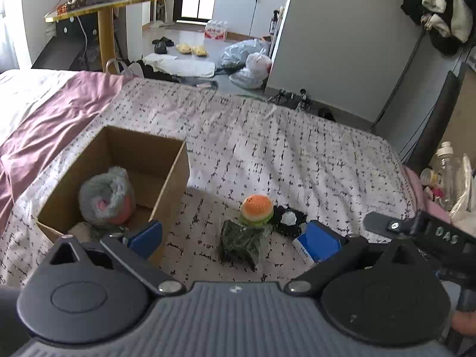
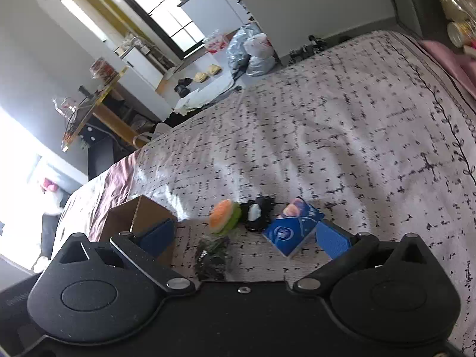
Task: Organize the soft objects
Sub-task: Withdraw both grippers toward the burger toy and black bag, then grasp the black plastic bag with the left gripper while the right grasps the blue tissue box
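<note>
An open cardboard box [image 1: 166, 178] stands on the bed at the left and holds a grey and pink plush toy [image 1: 105, 197]. Beside it on the bedspread lie a dark green crinkly bag [image 1: 241, 242], a burger toy [image 1: 257, 209], a black and white soft item [image 1: 288, 218] and a blue tissue pack [image 1: 315, 245]. My left gripper [image 1: 235, 238] is open and empty, above the green bag. My right gripper [image 2: 244, 235] is open and empty above the same group: the burger toy [image 2: 224, 217], the green bag [image 2: 212, 255], the black and white item [image 2: 257, 212], the tissue pack [image 2: 293, 229] and the box [image 2: 139, 217].
The patterned bedspread [image 1: 297, 154] covers the bed, with a pink sheet [image 1: 59, 110] at the left. Bottles [image 1: 446, 172] stand off the bed's right edge. Part of the other gripper [image 1: 416, 229] reaches in from the right. Bags and slippers lie on the floor beyond.
</note>
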`<act>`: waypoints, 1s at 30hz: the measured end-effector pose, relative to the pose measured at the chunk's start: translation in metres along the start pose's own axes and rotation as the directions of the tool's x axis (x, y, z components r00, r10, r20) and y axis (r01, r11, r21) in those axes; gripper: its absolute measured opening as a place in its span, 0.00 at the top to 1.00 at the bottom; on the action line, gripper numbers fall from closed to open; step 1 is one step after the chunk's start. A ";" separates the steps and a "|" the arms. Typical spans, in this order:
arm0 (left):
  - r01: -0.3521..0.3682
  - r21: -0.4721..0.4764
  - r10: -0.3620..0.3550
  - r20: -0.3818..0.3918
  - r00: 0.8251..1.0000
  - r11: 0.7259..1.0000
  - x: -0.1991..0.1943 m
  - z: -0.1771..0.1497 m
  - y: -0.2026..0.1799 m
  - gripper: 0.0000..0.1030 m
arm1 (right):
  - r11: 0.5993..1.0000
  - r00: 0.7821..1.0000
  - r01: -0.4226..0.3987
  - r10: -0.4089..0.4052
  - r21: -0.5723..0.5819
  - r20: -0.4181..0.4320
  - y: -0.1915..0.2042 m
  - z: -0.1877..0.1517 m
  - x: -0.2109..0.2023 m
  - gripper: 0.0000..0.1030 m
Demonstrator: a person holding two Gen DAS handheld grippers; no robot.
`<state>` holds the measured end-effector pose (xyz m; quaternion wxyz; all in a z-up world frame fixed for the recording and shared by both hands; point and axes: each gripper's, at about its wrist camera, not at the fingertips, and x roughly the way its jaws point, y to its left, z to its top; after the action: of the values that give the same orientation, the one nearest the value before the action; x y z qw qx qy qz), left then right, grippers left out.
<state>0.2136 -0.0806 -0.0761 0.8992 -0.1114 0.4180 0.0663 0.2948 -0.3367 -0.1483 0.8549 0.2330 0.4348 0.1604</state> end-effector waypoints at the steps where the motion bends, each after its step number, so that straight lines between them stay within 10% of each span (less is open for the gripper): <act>1: -0.003 0.001 0.003 -0.009 1.000 1.000 0.005 -0.001 -0.002 0.01 | 1.000 1.000 -0.002 0.002 0.019 -0.001 -0.004 0.001 0.001 0.00; 30: -0.067 0.007 0.067 -0.152 0.986 0.998 0.136 -0.024 -0.032 0.20 | 0.957 0.990 -0.003 0.043 0.291 -0.132 -0.071 0.006 0.079 0.10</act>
<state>0.2897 -0.1147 -0.1905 0.8621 -0.1009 0.4889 0.0875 0.3499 -0.3604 -0.2360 0.7778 0.3492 0.5085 0.1207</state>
